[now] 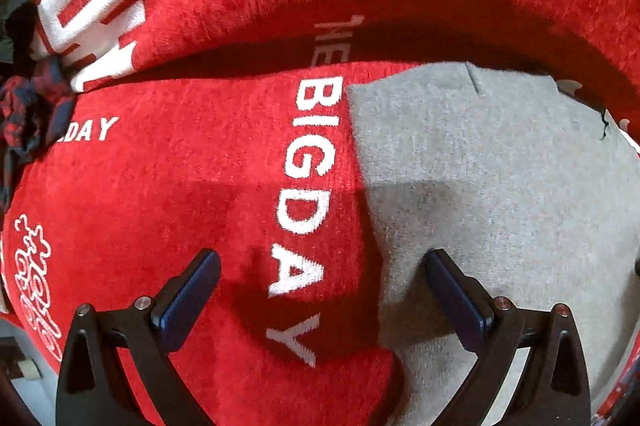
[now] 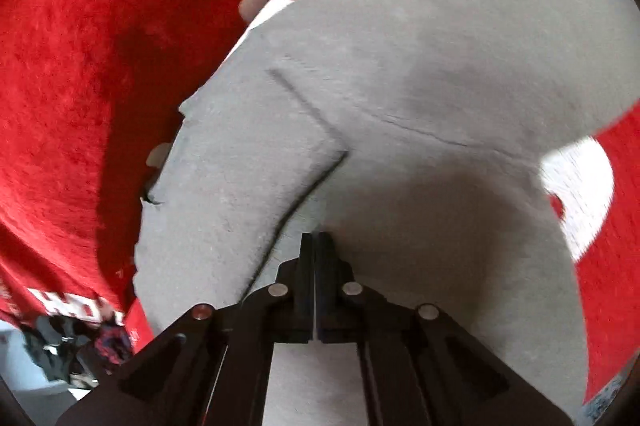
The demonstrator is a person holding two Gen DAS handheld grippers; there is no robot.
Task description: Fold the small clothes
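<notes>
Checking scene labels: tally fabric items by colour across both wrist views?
Grey: 1, the grey garment
Red with white lettering: 1, the red blanket
Red and dark plaid: 1, the crumpled plaid cloth
Dark, unclear: 1, a dark bundle
Total: 4

White lettering reading "BIG DAY" runs in a column down the red fleece blanket (image 1: pixel 180 186) in the left wrist view, just beside the edge of the grey garment (image 1: pixel 500 186). Above it, in the shadow of a fold, the letters "THE" continue the same line, dimmer but legible. Further left on the same blanket, a second print ends in "DAY"; its opening letters are covered by a dark plaid cloth (image 1: pixel 28 114). White block shapes at the upper left and a white outlined motif at the lower left cannot be read. In the right wrist view, white lettering at the lower left of the blanket is blurred and illegible.
</notes>
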